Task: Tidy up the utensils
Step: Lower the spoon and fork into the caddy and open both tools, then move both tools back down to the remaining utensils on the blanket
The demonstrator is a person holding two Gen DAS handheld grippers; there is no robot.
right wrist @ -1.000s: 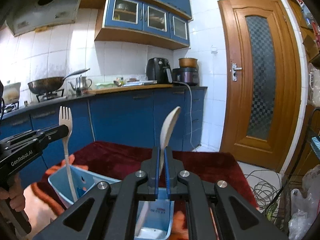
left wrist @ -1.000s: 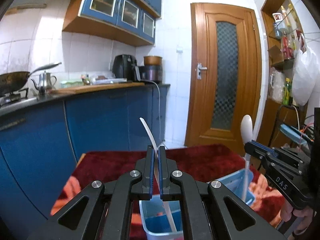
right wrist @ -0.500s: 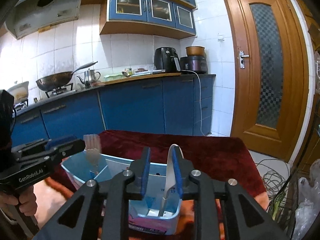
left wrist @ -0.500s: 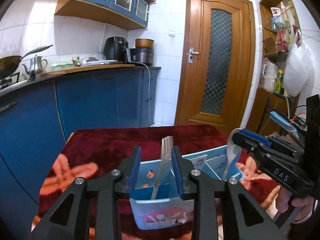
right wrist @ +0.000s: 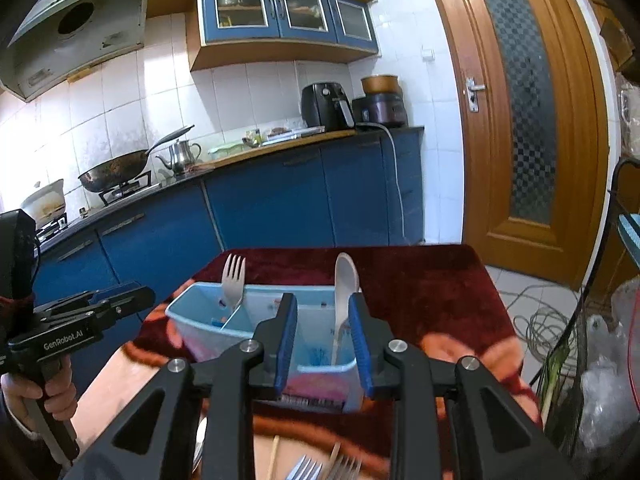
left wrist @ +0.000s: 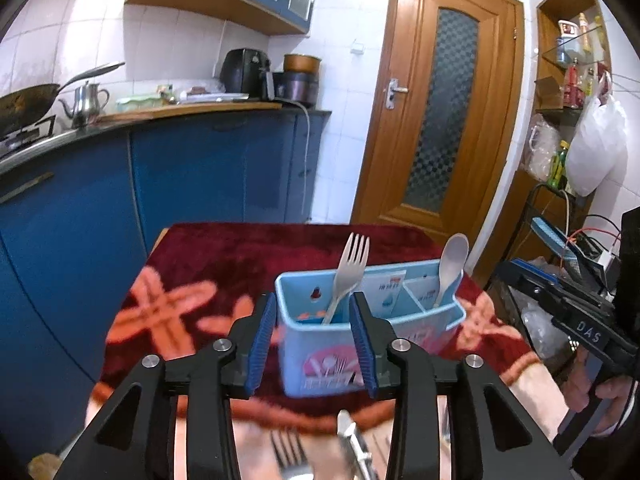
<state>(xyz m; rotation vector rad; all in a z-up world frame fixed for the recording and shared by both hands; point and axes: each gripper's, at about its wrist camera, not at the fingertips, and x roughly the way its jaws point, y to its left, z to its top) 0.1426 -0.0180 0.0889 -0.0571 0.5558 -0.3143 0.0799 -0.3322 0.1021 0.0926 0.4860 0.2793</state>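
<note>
Both my tongs are hanging released over the near edge of the table: the left gripper and right gripper are gaping wide, gripping nothing. The fork is leaning in the caddy's left compartment and the spoon is standing in its right one. More forks are lying blurred at the near edge.

Caddy near table's front edge; fork in left compartment, spoon in right compartment.
</note>
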